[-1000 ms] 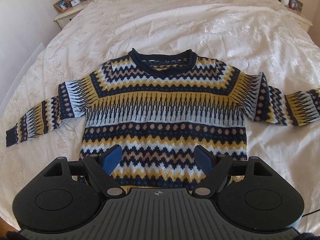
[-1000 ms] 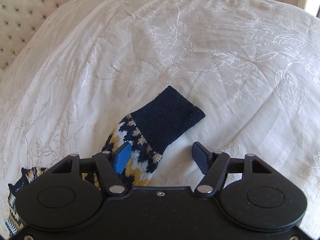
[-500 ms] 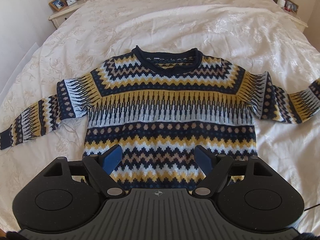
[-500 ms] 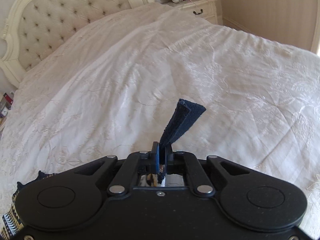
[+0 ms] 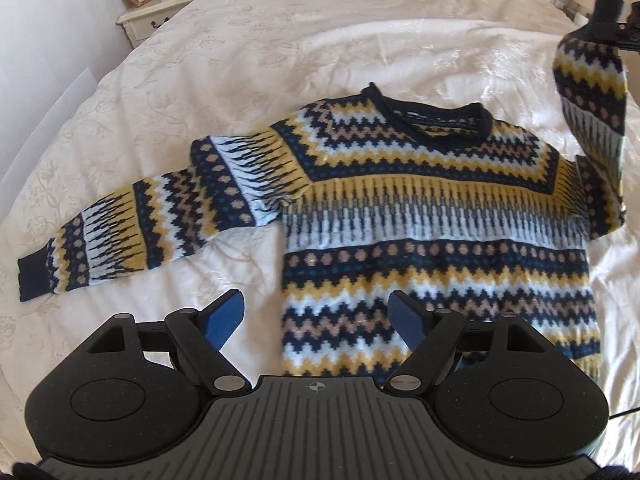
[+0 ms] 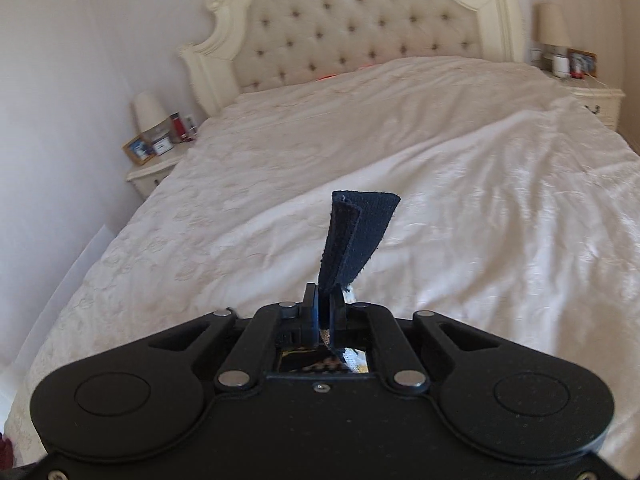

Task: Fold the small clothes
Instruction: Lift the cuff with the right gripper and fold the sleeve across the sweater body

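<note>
A small knitted sweater [image 5: 432, 216] in navy, yellow, white and tan zigzags lies face up on the bed. Its left sleeve [image 5: 132, 236] stretches flat toward the left. The right sleeve [image 5: 592, 92] is lifted off the bed and hangs from my right gripper [image 5: 616, 28] at the top right. In the right wrist view my right gripper [image 6: 325, 304] is shut on the navy cuff [image 6: 356, 236], which sticks up between the fingers. My left gripper [image 5: 318, 316] is open, hovering over the sweater's lower left hem edge, holding nothing.
The white embroidered bedspread [image 5: 280, 40] covers the bed. A tufted cream headboard [image 6: 352, 28] stands at the far end. One nightstand [image 5: 156, 8] holds a photo frame, clock and lamp; another nightstand [image 6: 592, 92] sits at the opposite side.
My right gripper shut on the cuff and raised the right sleeve off the bed, tilting up toward the headboard. My left gripper shifted left, so the sweater now sits further right.
</note>
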Demonstrator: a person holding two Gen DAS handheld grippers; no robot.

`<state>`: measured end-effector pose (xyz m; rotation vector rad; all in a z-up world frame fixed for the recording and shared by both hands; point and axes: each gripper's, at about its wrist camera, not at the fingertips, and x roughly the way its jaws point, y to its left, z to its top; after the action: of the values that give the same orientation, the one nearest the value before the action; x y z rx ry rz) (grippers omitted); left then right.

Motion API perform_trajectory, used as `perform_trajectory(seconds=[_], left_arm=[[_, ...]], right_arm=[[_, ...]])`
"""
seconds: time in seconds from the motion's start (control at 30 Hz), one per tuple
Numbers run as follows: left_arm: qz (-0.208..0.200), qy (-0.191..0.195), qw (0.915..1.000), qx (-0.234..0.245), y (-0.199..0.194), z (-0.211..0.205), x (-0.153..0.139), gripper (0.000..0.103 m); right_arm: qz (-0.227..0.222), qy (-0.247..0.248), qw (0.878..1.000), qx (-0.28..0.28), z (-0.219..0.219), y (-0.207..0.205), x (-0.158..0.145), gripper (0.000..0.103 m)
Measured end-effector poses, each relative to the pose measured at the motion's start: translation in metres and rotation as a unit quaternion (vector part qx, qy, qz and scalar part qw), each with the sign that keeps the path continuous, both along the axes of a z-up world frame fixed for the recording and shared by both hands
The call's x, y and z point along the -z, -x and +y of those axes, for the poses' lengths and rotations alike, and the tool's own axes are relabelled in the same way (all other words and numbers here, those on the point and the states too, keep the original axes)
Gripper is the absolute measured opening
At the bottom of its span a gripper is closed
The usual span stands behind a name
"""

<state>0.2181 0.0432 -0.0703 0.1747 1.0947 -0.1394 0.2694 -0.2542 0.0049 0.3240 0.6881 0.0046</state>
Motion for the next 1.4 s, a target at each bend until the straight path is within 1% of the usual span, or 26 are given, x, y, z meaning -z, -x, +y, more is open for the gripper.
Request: perform_trajectory(seconds=[0.1, 0.2, 0.3, 0.37, 0.43, 0.47, 0.5, 0.53, 0.57, 0.73, 0.93, 1.07, 1.13, 1.2, 1.27, 1.33, 1.37, 1.4], left_arm=[[0.000, -0.003, 0.9999, -0.014, -0.005, 0.026, 0.005, 0.078], [-0.009, -0.007, 0.9997, -0.022, -0.008, 0.047, 0.010, 0.078], [-0.011, 0.006, 0.9996, -0.026, -0.012, 0.064, 0.016, 0.078], [-0.002, 0.019, 0.9992, -0.036, -0.016, 0.070, 0.020, 0.078], [0.009, 0.037, 0.9985, -0.039, -0.020, 0.075, 0.023, 0.078], [0.013, 0.042, 0.9982, -0.040, -0.022, 0.076, 0.024, 0.078], [0.013, 0.042, 0.9982, -0.040, -0.024, 0.075, 0.024, 0.078], [0.010, 0.039, 0.9985, -0.037, -0.025, 0.072, 0.025, 0.078], [0.008, 0.036, 0.9989, -0.031, -0.027, 0.069, 0.025, 0.078], [0.001, 0.029, 0.9996, -0.001, -0.042, 0.041, 0.030, 0.078], [-0.005, 0.021, 0.9990, 0.040, -0.064, -0.007, 0.044, 0.078], [-0.004, 0.013, 0.9980, 0.061, -0.076, -0.036, 0.060, 0.078], [-0.001, 0.003, 0.9980, 0.064, -0.083, -0.047, 0.071, 0.078], [0.006, -0.008, 0.9984, 0.056, -0.091, -0.053, 0.084, 0.078], [0.022, -0.017, 0.9987, 0.044, -0.101, -0.054, 0.100, 0.078], [0.051, -0.037, 0.9975, 0.032, -0.110, -0.052, 0.120, 0.079], [0.064, -0.042, 0.9967, 0.029, -0.114, -0.051, 0.129, 0.081], [0.070, -0.040, 0.9964, 0.028, -0.115, -0.050, 0.135, 0.083]], right_arm=[[0.014, -0.009, 0.999, -0.047, 0.055, -0.017, 0.024, 0.010], [0.031, 0.011, 0.995, -0.091, 0.110, -0.028, 0.055, 0.010], [0.051, 0.030, 0.991, -0.121, 0.149, -0.030, 0.085, 0.010], [0.067, 0.040, 0.987, -0.142, 0.171, -0.027, 0.100, 0.018], [0.071, 0.045, 0.984, -0.160, 0.181, -0.017, 0.109, 0.023], [0.075, 0.048, 0.982, -0.168, 0.186, -0.016, 0.113, 0.028], [0.076, 0.050, 0.981, -0.171, 0.186, -0.012, 0.114, 0.041], [0.074, 0.050, 0.981, -0.171, 0.181, -0.007, 0.115, 0.051], [0.070, 0.050, 0.982, -0.169, 0.178, -0.003, 0.114, 0.053], [0.086, 0.052, 0.987, -0.129, 0.138, 0.011, 0.119, 0.053], [0.122, 0.064, 0.990, -0.038, 0.065, 0.023, 0.132, 0.053], [0.135, 0.069, 0.988, 0.034, 0.010, 0.030, 0.138, 0.053], [0.139, 0.065, 0.986, 0.068, -0.019, 0.030, 0.141, 0.053], [0.144, 0.061, 0.983, 0.092, -0.045, 0.029, 0.145, 0.053], [0.146, 0.059, 0.982, 0.107, -0.064, 0.025, 0.148, 0.053], [0.149, 0.055, 0.981, 0.113, -0.080, 0.018, 0.154, 0.053], [0.152, 0.053, 0.980, 0.113, -0.086, 0.014, 0.158, 0.053], [0.154, 0.049, 0.980, 0.112, -0.091, 0.009, 0.163, 0.053]])
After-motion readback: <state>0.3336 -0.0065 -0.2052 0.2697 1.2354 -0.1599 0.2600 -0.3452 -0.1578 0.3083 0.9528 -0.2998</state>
